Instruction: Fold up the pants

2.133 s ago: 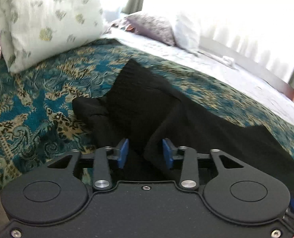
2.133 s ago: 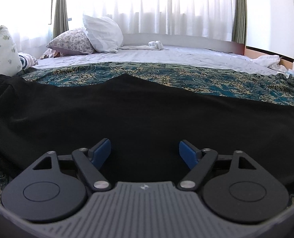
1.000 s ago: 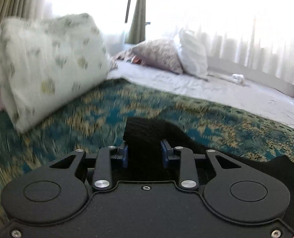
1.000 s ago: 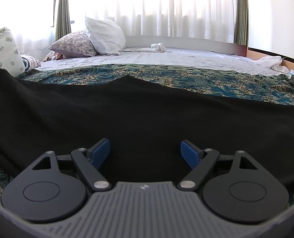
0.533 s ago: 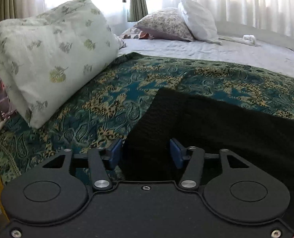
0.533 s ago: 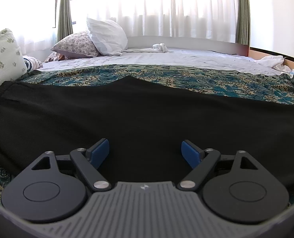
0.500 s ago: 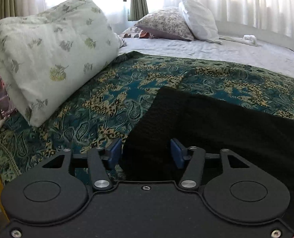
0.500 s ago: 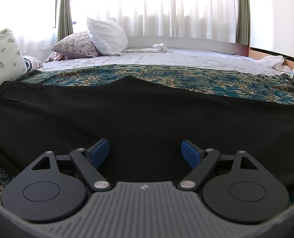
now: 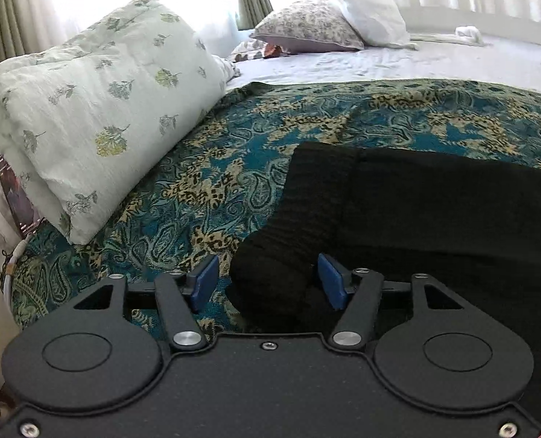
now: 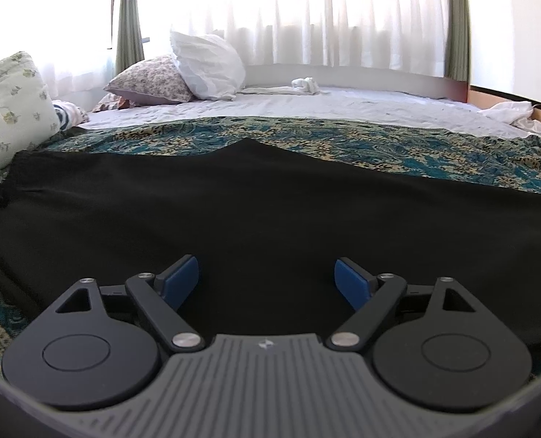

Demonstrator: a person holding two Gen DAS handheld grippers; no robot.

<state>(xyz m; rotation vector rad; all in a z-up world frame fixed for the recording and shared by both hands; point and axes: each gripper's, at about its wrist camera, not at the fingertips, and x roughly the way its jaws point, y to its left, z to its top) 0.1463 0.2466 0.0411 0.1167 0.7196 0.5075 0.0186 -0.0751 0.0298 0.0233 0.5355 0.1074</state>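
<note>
Closing the left tongs (image 9: 266, 284) — spread wide — squarely on the pants (image 9: 416, 211) corner between them should grip cleanly; right tongs (image 10: 266, 281) gape too, empty.

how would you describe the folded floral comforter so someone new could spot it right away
Start from the teal and gold paisley bedspread under the black pants. On its left edge lies the folded comforter: a bulky pale green roll with leaf sprigs, far bigger than the two pillows by the window.
</note>
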